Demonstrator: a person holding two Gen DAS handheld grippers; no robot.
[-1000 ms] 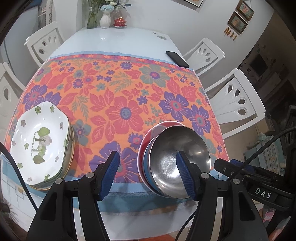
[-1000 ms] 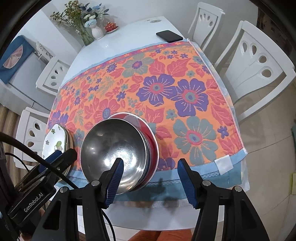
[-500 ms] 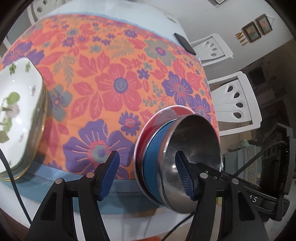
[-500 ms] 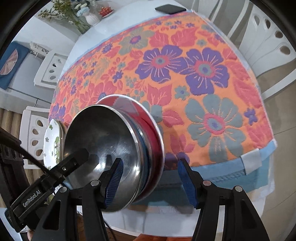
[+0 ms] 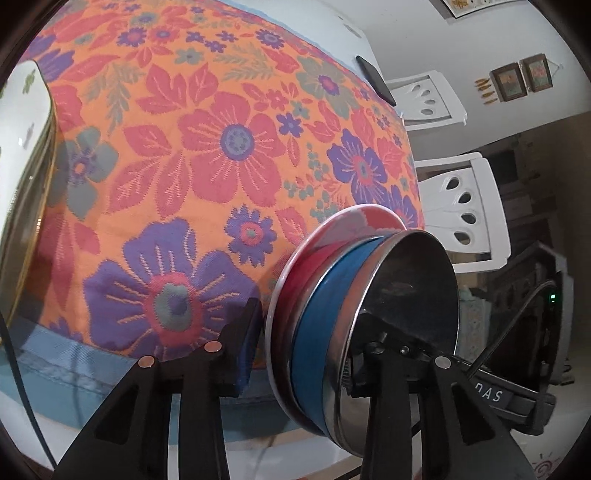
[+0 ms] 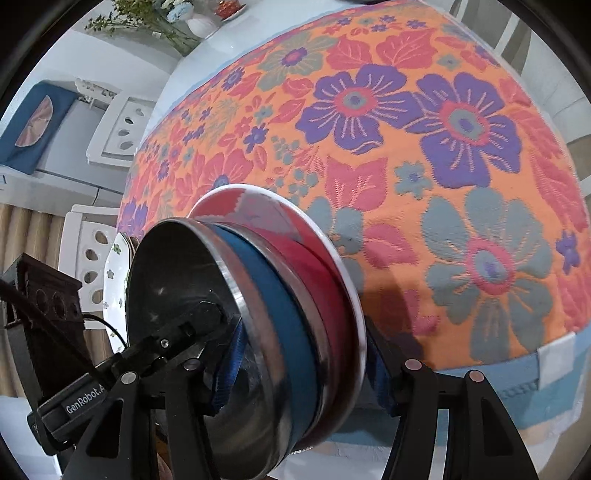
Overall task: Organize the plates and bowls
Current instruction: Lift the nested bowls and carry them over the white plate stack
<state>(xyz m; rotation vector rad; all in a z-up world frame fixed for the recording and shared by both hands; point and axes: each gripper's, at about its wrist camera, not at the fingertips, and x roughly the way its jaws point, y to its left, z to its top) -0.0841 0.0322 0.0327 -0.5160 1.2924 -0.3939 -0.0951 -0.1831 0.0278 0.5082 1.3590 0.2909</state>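
A stack of nested bowls [image 5: 325,314] sits at the near edge of the flowered cloth: a steel bowl [image 5: 413,295] on top, blue and red ones under it, a white-rimmed red plate [image 5: 280,295] at the bottom. My left gripper [image 5: 310,332] straddles the stack's near rim, one finger inside the steel bowl and the other under the plate. Its jaws are closing, and a thin gap still shows at the outer pad. From the other side, my right gripper [image 6: 303,365] straddles the same stack [image 6: 288,302] and stands open, its pads close to the rim.
A pile of white plates with green flowers [image 5: 22,129] lies left of the stack on the orange cloth [image 5: 229,136]. A black phone [image 5: 375,79] rests at the far right edge. White chairs [image 5: 461,210] stand around the table. A vase [image 6: 201,24] is at the far end.
Both grippers have come down from above the table onto the stack's near rim. The left jaws have narrowed around the rim; the right jaws keep the same width.
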